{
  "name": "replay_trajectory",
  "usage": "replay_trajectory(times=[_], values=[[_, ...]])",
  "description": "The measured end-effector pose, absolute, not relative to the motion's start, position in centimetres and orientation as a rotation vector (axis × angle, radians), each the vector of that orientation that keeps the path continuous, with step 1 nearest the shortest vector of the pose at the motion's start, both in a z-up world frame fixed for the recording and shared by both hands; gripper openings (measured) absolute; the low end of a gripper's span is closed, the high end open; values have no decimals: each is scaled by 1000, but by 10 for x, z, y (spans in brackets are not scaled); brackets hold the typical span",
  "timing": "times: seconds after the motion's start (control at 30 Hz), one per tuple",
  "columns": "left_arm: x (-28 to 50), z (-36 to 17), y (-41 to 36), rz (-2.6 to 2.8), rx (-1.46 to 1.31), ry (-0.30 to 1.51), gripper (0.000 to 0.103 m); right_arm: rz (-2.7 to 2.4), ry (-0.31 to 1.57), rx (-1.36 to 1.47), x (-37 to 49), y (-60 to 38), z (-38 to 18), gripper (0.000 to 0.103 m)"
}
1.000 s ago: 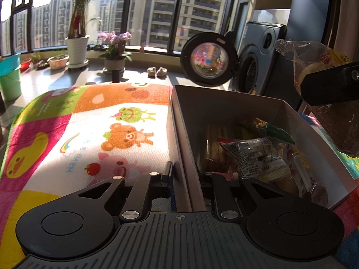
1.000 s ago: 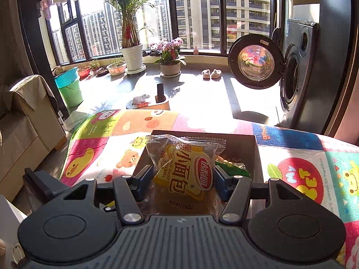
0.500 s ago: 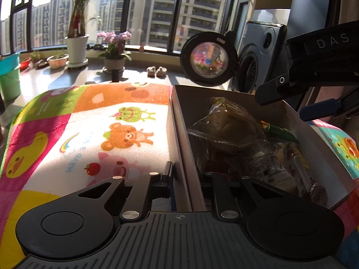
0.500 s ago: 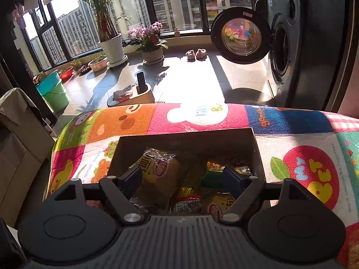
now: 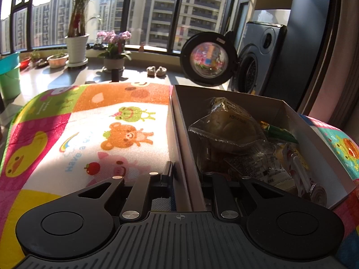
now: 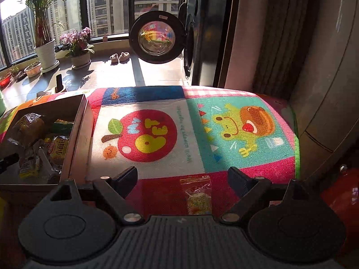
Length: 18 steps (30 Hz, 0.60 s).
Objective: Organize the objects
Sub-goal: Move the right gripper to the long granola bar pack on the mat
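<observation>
2 grippers at work. Left gripper [image 5: 184,174] pinches the cardboard box [image 5: 224,94] wall, one finger on each side, probably to steady it. Right gripper [image 6: 182,177] hangs with fingers wide apart and empty above the small snack packet [image 6: 198,194] on the play mat [image 6: 224,134], likely next to go in. Bread bun packet [image 5: 226,126] lies atop snacks in the box.

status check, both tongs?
Left tongs clamped on box wall. Right tongs open, over snack packet on mat. Nothing blocking.
</observation>
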<state>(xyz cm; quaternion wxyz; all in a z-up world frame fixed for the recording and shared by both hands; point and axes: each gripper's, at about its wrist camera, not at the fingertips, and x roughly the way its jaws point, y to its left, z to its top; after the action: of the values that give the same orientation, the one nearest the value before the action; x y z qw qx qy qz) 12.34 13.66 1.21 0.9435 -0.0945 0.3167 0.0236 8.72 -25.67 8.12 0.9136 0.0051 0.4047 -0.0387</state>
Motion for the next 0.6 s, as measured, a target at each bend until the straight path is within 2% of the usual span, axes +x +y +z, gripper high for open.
replay_trajectory(times=[0.23,0.37,0.43,0.47,0.5,0.6], values=[[123,12,137,48,-192,646,18,-116,936,126,91,-285,29,87],[124,12,137,48,-191,648,18,-111,947,111,94,-278,17,78],[124,12,137,49,-191,647,18,-101,934,47,90,-269,17,71],[124,12,137,49,-191,647,18,-86,929,30,87,-265,19,62],[124,12,137,49,-190,647,18,-71,932,23,84,-262,21,48],[124,12,137,50,-188,647,18,-36,956,-5,71,-250,25,29]])
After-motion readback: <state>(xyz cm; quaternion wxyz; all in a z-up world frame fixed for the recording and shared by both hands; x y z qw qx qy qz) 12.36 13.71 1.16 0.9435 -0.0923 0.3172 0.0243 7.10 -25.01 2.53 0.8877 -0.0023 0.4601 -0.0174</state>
